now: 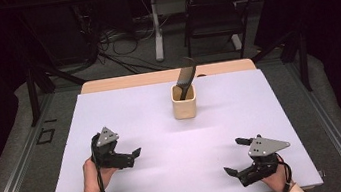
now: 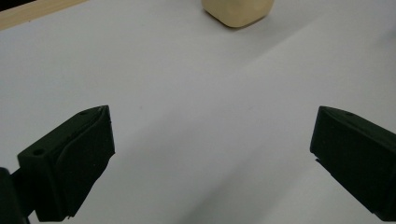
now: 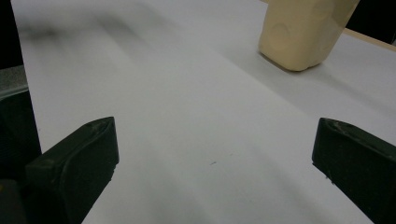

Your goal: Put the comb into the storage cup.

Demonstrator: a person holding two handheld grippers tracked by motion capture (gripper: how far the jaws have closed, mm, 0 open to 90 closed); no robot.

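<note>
A cream holder (image 1: 184, 103) with a dark comb (image 1: 186, 76) standing in it sits upper centre on the white-covered worktop (image 1: 125, 112), well apart from the released left tongs (image 1: 136, 153) and right tongs (image 1: 235, 156) lower down, a chair (image 1: 212, 12) in the dim room behind.

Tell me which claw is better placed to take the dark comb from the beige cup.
Left claw, probably: open, nearer the square beige cup holding the dark comb. Right claw is farther.

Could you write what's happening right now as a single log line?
left hand-held gripper: open, empty | right hand-held gripper: open, empty | cup: upright, far centre of table, untouched | comb: standing in cup
</note>
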